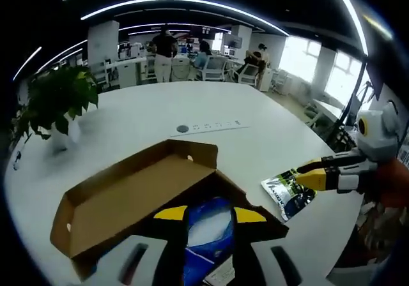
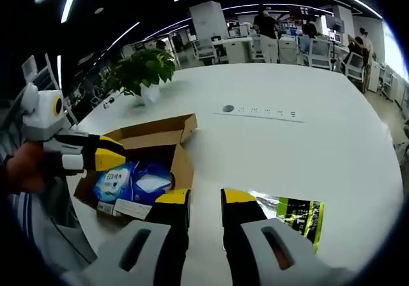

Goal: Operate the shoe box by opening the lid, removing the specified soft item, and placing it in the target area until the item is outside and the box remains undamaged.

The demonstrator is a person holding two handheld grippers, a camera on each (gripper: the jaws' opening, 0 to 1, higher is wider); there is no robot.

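Observation:
The brown shoe box point(image 1: 128, 200) lies open on the white table, its lid folded back to the left. Blue soft packets point(image 1: 208, 225) lie inside it. My left gripper point(image 1: 211, 214) hovers open over the box, and a blue packet shows between its yellow-tipped jaws. From the right gripper view, the left gripper point(image 2: 115, 153) hangs at the box's point(image 2: 182, 161) left side above the blue packets point(image 2: 131, 182). A green and white packet point(image 2: 293, 214) lies on the table, just right of my right gripper point(image 2: 206, 198), which is slightly open and holds nothing. The right gripper point(image 1: 300, 174) reaches over that packet point(image 1: 287, 193).
A potted plant point(image 1: 57, 101) stands at the table's far left. A flat socket strip point(image 1: 208, 126) runs across the middle of the table point(image 1: 268, 139). Beyond the table's far edge there are desks, chairs and several people.

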